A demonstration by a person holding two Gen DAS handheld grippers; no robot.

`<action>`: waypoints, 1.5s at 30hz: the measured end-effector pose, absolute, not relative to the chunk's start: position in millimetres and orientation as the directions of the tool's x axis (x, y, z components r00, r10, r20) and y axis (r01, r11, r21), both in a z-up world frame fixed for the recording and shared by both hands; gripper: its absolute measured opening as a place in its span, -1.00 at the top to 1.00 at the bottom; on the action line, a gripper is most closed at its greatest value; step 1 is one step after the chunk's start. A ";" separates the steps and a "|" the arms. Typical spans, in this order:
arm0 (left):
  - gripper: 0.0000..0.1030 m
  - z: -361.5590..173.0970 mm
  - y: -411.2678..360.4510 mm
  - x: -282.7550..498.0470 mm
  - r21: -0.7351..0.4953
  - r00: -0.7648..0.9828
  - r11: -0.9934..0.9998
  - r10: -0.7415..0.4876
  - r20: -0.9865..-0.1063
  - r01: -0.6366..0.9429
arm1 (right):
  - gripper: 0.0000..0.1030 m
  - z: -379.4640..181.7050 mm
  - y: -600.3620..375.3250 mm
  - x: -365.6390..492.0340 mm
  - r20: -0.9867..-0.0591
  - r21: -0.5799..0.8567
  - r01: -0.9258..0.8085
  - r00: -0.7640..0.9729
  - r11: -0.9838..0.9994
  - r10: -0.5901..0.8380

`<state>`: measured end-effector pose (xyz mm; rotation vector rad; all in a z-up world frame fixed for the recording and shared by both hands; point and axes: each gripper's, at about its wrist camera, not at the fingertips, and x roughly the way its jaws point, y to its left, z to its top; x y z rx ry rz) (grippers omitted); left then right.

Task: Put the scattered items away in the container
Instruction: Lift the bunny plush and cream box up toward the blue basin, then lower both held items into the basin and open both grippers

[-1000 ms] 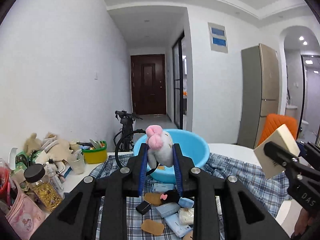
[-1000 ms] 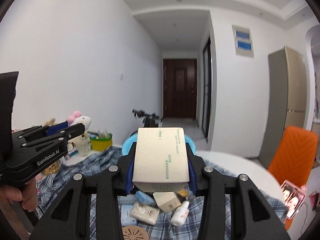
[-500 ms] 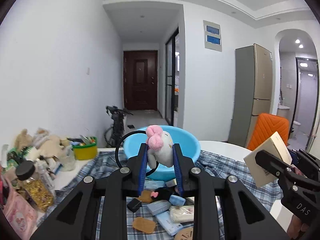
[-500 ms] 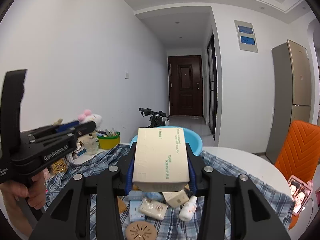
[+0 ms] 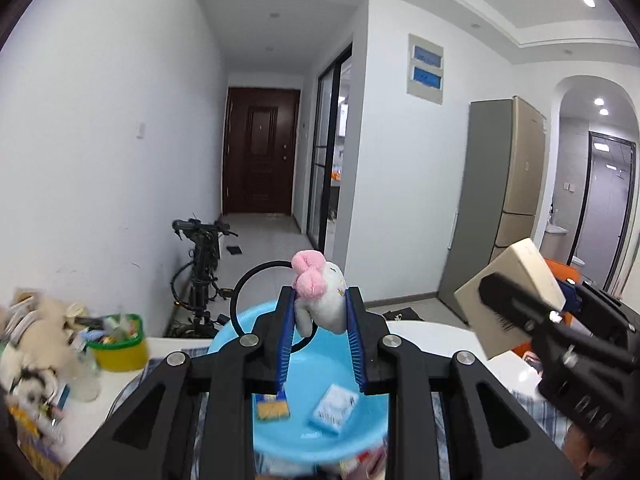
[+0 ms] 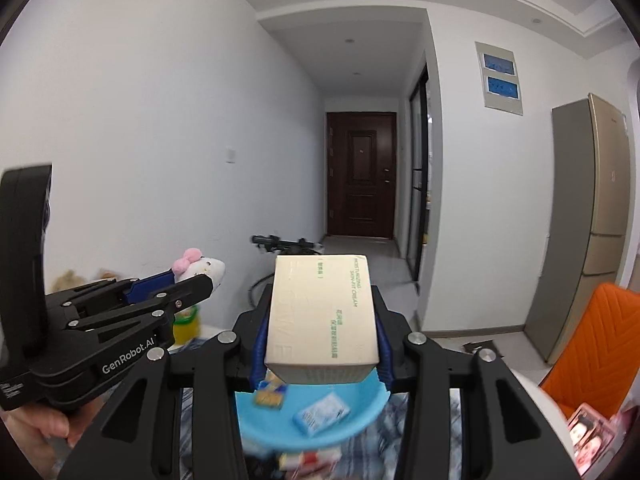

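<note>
Plush toy (image 5: 320,304) clamped in left hand-held gripper (image 5: 320,312), cream box (image 6: 323,316) in right hand-held gripper (image 6: 320,344), both above basin (image 5: 320,420)

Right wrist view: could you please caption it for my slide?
Right gripper holds a cream box above the blue basin; left gripper carries a plush toy.

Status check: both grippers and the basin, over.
Left gripper shut on plush toy. Right gripper shut on cream box. Both above blue basin, two packets inside. Nothing blocking the drop.
</note>
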<state>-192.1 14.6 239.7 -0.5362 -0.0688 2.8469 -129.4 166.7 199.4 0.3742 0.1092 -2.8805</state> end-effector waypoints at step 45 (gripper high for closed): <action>0.49 175.4 13.6 -372.3 -0.054 -0.372 -0.998 0.041 -0.927 0.025 | 0.21 153.9 181.5 -328.3 -0.927 0.076 0.168 -0.350 -0.983 -0.132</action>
